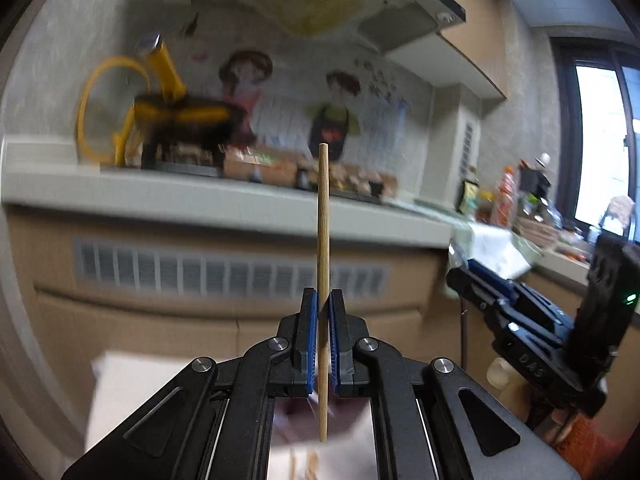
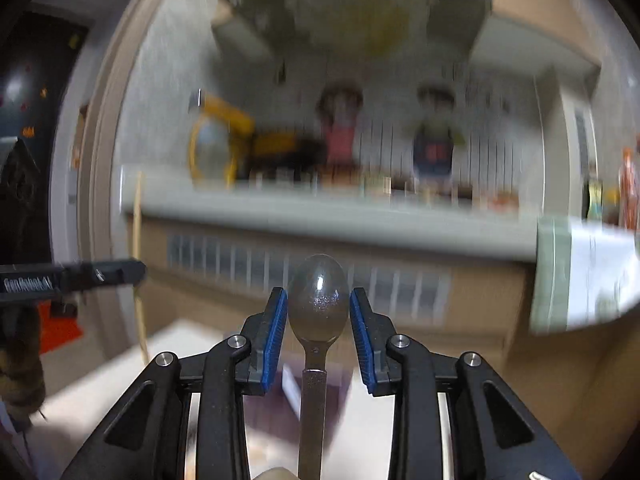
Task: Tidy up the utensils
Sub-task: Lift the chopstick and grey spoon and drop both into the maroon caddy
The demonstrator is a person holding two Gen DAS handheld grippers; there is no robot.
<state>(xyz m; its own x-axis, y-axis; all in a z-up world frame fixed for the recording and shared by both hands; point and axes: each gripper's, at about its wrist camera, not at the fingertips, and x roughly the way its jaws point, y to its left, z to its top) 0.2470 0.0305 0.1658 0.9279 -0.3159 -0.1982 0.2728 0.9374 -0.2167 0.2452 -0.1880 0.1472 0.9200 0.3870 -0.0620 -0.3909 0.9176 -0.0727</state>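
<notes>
My left gripper [image 1: 323, 300] is shut on a thin wooden chopstick [image 1: 323, 216], which stands upright and sticks out above and below the blue pads. My right gripper [image 2: 319, 304] holds a metal spoon [image 2: 318, 300] upright, its bowl pinched between the two blue pads and its handle [image 2: 313, 408] hanging down. In the left wrist view, the right gripper [image 1: 460, 276] is off to the right, level with mine. The right wrist view shows the left gripper [image 2: 136, 272] at the left edge with the chopstick [image 2: 138, 220] in it. Both are lifted in the air.
A grey kitchen counter [image 1: 200, 200] runs across ahead, carrying a yellow and black appliance [image 1: 176, 116], boxes and bottles [image 1: 504, 196]. A cabinet front with a vent grille [image 1: 224, 268] lies under it. A white surface [image 1: 120, 392] sits below the grippers. A range hood [image 1: 340, 0] hangs above.
</notes>
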